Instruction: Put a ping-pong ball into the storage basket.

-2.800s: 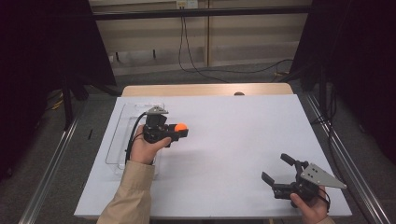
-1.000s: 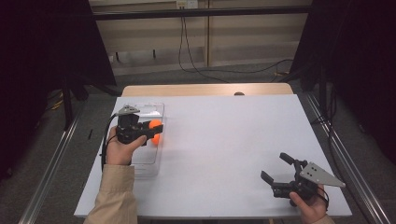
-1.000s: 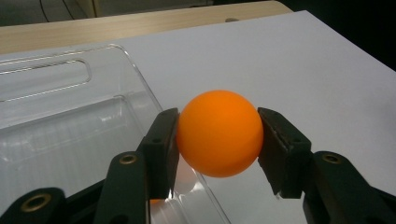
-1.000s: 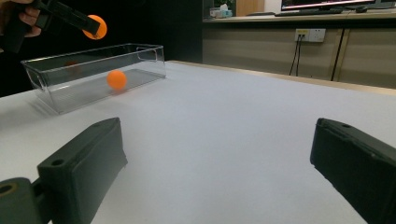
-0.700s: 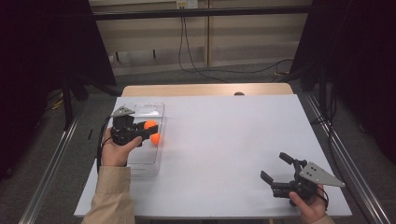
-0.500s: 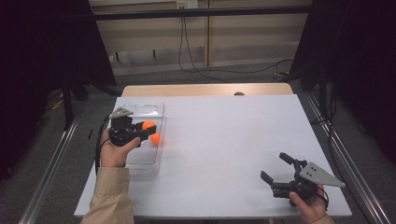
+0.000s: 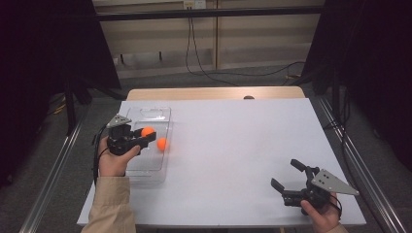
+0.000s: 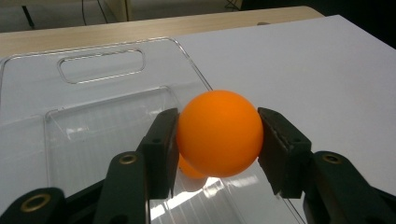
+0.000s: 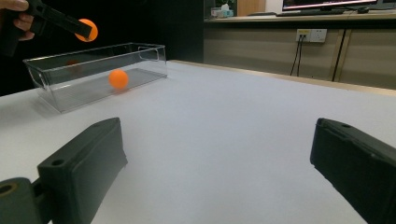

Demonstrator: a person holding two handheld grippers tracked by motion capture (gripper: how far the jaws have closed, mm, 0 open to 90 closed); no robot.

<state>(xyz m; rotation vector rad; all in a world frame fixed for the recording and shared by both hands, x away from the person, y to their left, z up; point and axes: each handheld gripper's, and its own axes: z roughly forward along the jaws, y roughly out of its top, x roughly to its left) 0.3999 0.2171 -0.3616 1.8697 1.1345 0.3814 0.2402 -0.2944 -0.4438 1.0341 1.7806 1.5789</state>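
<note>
The left gripper (image 8: 218, 135) holds an orange ball (image 8: 219, 133) pinched between its two jaws, above the clear plastic bin (image 8: 93, 60). The left gripper view shows a sliver of a second orange ball (image 8: 189, 169) lying in the bin just under the held one; the right gripper view sets that second ball (image 9: 118, 79) on the bin's floor, with the held ball (image 9: 87, 29) well above the bin's rim.

From the high view, the bin (image 7: 156, 111) lies near the left edge of the white table (image 7: 243, 145), its handle end pointing away from the person. The second ball (image 7: 162, 143) lies by the bin's right wall. Right of the bin the white top is bare all the way to the right gripper (image 7: 290, 181), which rests near the table's near right corner, far from the bin, jaws spread wide on nothing.

Half a second ago the left gripper stood in nearly the same spot over the bin; the right gripper has not moved.
</note>
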